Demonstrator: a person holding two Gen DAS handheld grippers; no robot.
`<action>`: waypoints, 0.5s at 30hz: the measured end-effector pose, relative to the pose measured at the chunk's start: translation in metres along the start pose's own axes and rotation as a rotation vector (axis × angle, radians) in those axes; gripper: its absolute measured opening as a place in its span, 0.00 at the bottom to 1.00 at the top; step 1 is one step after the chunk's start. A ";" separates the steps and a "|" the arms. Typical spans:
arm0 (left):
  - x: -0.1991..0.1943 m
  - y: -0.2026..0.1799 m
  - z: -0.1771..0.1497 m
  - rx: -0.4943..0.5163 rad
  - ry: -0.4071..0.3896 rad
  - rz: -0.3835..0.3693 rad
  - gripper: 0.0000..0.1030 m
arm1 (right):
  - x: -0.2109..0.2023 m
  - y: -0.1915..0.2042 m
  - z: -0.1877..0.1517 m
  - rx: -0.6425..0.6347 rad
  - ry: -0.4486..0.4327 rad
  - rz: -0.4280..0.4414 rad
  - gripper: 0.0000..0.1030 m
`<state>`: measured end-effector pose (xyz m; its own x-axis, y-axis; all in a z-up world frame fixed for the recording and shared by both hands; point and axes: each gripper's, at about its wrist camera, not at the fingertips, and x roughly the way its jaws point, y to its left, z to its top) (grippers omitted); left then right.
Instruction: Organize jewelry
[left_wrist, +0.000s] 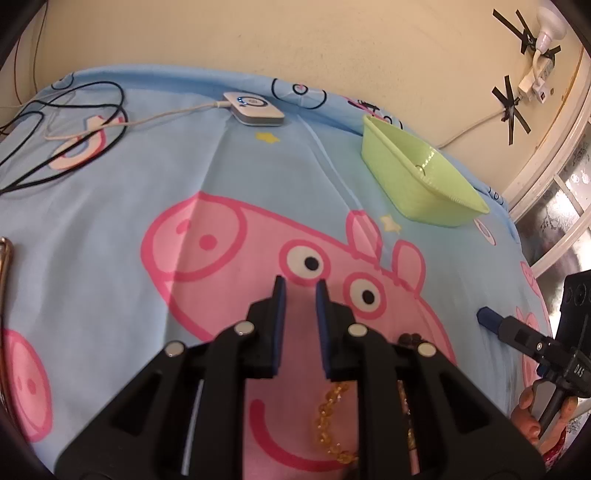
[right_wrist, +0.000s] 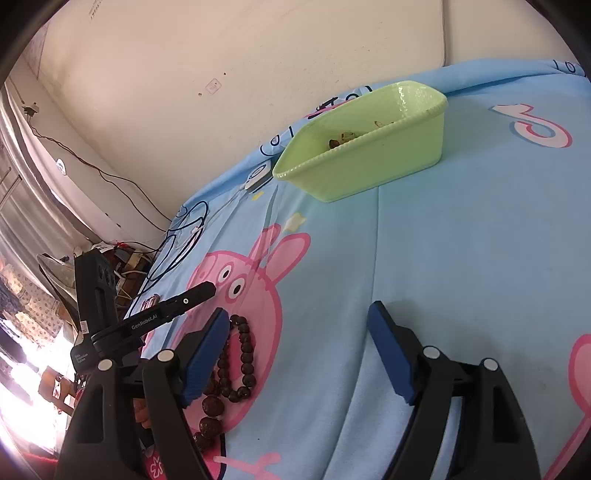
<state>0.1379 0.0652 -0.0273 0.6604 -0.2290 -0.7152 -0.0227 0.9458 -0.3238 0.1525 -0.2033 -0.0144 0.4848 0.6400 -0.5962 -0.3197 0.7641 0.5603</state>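
Jewelry status: dark bead bracelet (right_wrist: 236, 360) and amber bead bracelet (left_wrist: 332, 424) both lie loose on the bed sheet (right_wrist: 461, 240), well apart from the green tub (right_wrist: 369, 155). Tub sits near the wall and already has a few small pieces in it; too small to tell what they are.

Left gripper (left_wrist: 300, 295): narrow gap, nothing between the pads, hanging over the sheet with the amber beads below and behind its fingertips. Right gripper (right_wrist: 297, 314): spread wide, holding nothing, dark beads just beside its left finger, outside the gap rather than within it.

Judgement on the step: next pickup is probably the dark strand with the right gripper. To do it well:
- shift sideways so one run of the loop sits between the pads, not the whole loop
- come down low; sheet is soft fabric and will dent, so beads may sink or roll away
- close across the string between two beads or squarely on one bead; round glossy beads can squirt out of flat pads
- lift slowly, loop will dangle and swing

Materials: dark beads are round, brown-black, glossy, graded larger toward one end. Amber beads are translucent, smaller. Tub is thin ribbed plastic with sloped walls, light enough to slide if bumped. Sheet is smooth printed cotton with creases.
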 end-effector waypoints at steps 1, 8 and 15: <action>0.000 0.000 0.000 0.001 0.000 0.002 0.15 | 0.000 0.000 0.000 0.000 0.000 0.000 0.52; -0.001 0.003 0.000 -0.030 -0.006 -0.018 0.15 | 0.000 0.000 0.000 0.001 -0.001 0.000 0.52; -0.001 0.017 0.000 -0.106 0.010 -0.114 0.17 | 0.001 0.000 -0.001 0.000 -0.001 0.000 0.52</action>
<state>0.1369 0.0816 -0.0314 0.6557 -0.3361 -0.6761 -0.0278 0.8841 -0.4665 0.1526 -0.2029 -0.0158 0.4857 0.6395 -0.5959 -0.3195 0.7644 0.5600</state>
